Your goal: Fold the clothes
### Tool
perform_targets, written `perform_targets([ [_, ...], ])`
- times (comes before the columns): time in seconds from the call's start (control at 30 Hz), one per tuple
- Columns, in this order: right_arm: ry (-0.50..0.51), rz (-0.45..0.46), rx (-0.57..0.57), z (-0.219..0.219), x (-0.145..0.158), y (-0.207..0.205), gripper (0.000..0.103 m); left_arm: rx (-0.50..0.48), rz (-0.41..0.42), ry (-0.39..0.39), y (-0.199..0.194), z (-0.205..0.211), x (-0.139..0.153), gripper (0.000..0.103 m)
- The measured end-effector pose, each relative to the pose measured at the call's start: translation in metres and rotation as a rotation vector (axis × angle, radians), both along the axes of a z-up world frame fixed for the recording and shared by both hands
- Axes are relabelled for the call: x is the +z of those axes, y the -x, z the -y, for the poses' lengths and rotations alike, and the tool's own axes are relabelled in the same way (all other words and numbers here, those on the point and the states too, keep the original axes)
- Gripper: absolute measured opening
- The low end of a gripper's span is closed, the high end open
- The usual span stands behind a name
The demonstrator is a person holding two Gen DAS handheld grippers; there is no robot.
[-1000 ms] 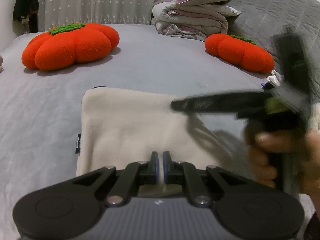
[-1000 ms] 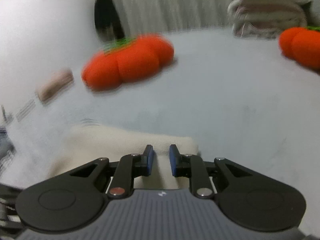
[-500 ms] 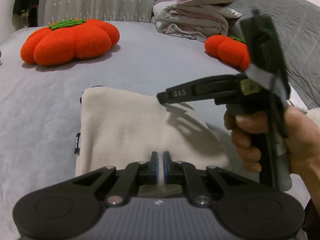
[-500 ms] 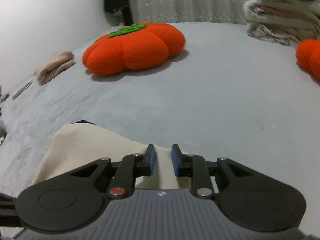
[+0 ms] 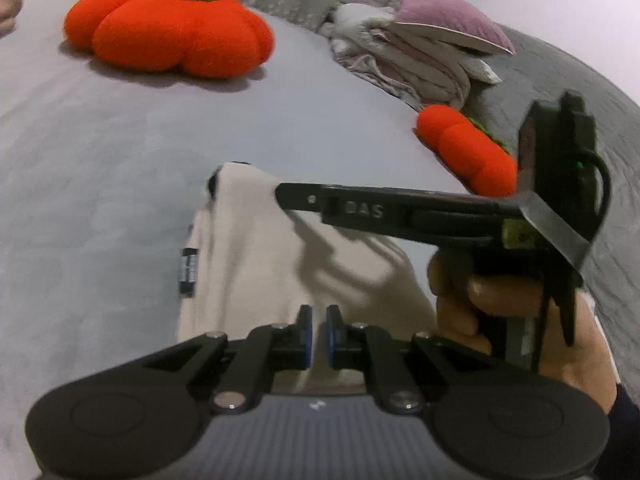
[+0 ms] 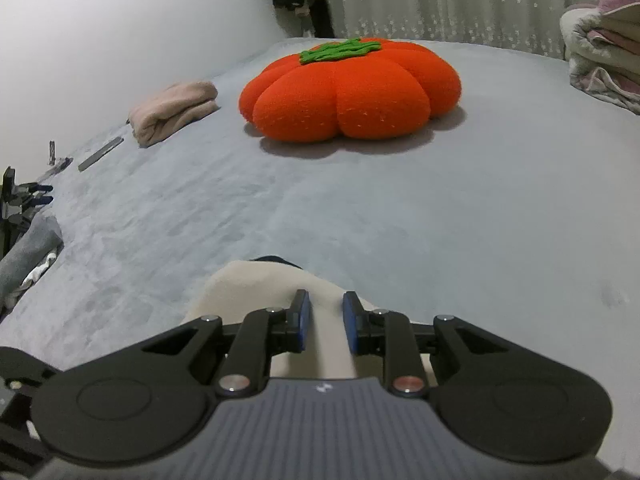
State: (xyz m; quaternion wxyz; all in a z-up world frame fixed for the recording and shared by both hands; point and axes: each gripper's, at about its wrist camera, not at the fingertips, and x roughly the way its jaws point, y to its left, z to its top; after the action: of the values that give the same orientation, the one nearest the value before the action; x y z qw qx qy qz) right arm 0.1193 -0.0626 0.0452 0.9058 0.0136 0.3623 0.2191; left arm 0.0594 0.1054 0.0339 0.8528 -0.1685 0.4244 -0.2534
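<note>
garment: the cream folded garment (image 5: pixel 256 264) is lying on the grey bed (image 5: pixel 100 168), near its front edge, a dark label showing at its left side.
left gripper: the left gripper (image 5: pixel 316 332) is sitting over the garment's near edge, jaws nearly closed; whether cloth is pinched, i cannot tell.
right gripper: the right gripper (image 6: pixel 323 322) is sitting over the garment's far corner, jaws slightly apart with cloth showing between them; a grip cannot be told. a hand (image 5: pixel 500 316) is holding it.
change: compared with 1 second ago, the right jaws are standing a little wider, and both views are showing a tilted scene.
surroundings: 2 orange pumpkin cushions (image 6: pixel 352 90) are lying toward the bed's far side.
</note>
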Motion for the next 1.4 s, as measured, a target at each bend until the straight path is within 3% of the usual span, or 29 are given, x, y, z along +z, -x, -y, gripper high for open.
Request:
perform_targets([
  [0.23,0.061,-0.004,0.013,-0.027,-0.001,-0.009,0.025,0.119,0.005,0.008,-0.013,-0.027,0.005,0.012],
  [0.37,0.093,-0.034,-0.023,-0.036,-0.009,-0.016,0.025,0.130,-0.010,-0.036,-0.019,-0.022,-0.002,0.012],
  [0.5,0.160,-0.006,-0.017,-0.046,-0.006,-0.012,0.025,0.151,-0.007,-0.061,-0.019,-0.024,-0.005,0.011],
  [0.73,0.000,0.013,-0.095,-0.008,0.005,0.032,0.023,0.144,0.021,-0.120,-0.016,-0.018,-0.004,0.011],
  [1.0,-0.067,0.019,-0.169,0.002,-0.018,0.056,0.023,0.154,0.036,-0.175,-0.019,-0.009,-0.007,0.010],
  [1.4,-0.072,0.054,-0.184,0.009,-0.011,0.090,0.022,0.145,0.042,-0.204,-0.019,-0.006,-0.008,0.009],
])
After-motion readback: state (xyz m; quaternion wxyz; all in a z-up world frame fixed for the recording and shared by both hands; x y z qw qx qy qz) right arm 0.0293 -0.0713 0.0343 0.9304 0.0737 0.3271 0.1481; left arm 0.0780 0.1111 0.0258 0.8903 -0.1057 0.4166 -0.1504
